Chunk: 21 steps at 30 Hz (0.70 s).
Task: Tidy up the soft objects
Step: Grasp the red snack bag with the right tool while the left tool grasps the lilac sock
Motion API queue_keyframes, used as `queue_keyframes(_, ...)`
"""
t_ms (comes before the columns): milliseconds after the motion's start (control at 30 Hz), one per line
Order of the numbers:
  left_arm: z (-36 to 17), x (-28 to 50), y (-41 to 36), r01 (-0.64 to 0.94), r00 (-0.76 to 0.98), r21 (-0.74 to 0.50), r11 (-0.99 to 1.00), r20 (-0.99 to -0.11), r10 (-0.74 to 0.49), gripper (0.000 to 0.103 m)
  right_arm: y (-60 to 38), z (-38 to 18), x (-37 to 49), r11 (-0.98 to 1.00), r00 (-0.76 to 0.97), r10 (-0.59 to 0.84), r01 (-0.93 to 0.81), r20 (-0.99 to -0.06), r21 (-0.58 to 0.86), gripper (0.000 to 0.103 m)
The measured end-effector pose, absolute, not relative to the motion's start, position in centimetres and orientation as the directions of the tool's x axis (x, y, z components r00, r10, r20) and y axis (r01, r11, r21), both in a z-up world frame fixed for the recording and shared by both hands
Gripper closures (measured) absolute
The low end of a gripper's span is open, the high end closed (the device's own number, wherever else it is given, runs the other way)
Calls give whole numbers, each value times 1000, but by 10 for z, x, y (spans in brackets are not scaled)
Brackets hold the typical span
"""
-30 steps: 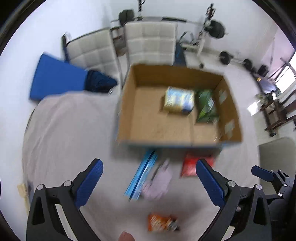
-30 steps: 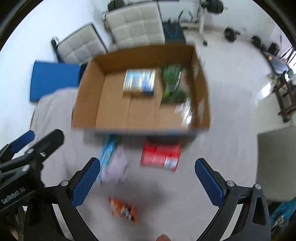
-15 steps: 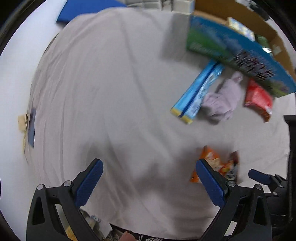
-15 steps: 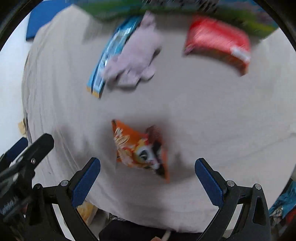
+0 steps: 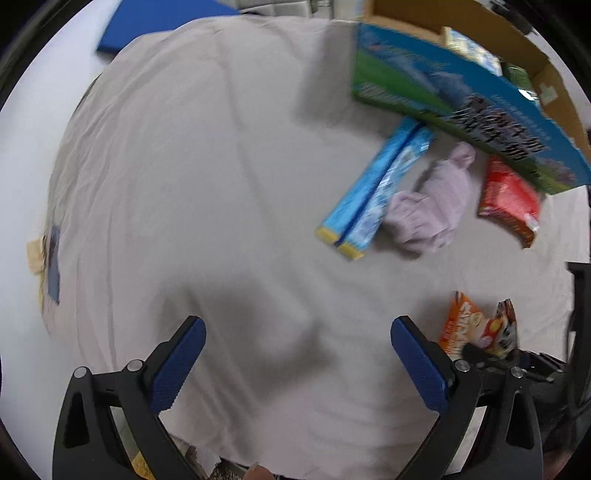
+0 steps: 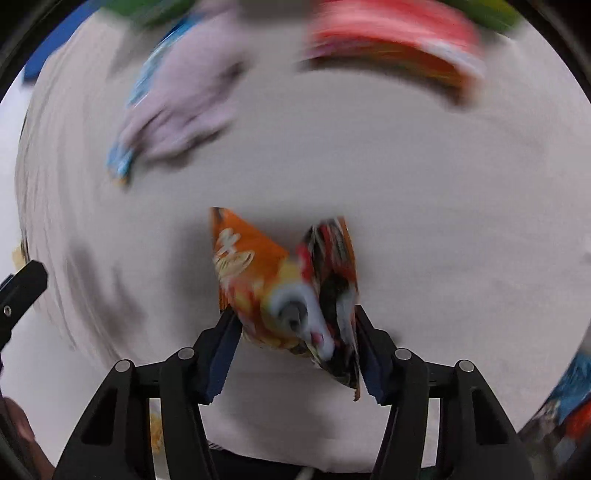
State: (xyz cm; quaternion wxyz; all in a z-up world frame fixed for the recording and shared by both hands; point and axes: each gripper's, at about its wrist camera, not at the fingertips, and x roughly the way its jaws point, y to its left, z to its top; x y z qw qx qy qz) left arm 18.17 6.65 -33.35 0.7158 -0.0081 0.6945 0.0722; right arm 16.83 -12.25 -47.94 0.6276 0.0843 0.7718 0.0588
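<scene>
My right gripper (image 6: 295, 350) is shut on an orange snack bag (image 6: 280, 288), which crumples between the blue pads (image 6: 221, 354). The same bag (image 5: 476, 328) shows at the lower right of the left wrist view. My left gripper (image 5: 295, 354) is open and empty over the bare grey cloth (image 5: 192, 177). A lilac cloth (image 5: 432, 210), a blue packet pair (image 5: 376, 188) and a red bag (image 5: 509, 203) lie by the cardboard box (image 5: 461, 99). They also show blurred in the right wrist view: lilac cloth (image 6: 188, 96), red bag (image 6: 395, 48).
The box stands at the far right of the cloth-covered table, with packets inside. A blue mat (image 5: 159, 18) lies beyond the table. The table's left edge (image 5: 48, 229) is near.
My right gripper has dropped onto the orange snack bag and shut on it. Both views swung down from the box to the table; the left gripper stayed open.
</scene>
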Motion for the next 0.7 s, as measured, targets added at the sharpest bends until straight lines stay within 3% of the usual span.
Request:
queue_keyframes(267,-346,232,7,-12,28,30,999,-999,30,0,-255,-476,175,916,-121,261,344,-958,207,41)
queue_keyframes(333,-355,251,-3,27,19,24,999,-1000,24,0,-262,-470,175,920,-103,267,325,-958,221,14)
queue_keyframes(400,-361,263,-14,63,18,29,998,-999,28,0,-260,-451,182,944,-44,237,248,-971,219,9)
queue_keyframes(533,-382,285,-31,113,-12,13,994,-1000,15,0,-234,-420,217,991,39,132,-12,-991,131,9)
queue_keyframes(700,-396,295,-32,111,-30,-2,994,-1000,2,0,-178,-425,266,915,117,24,-404,-993,-25,9)
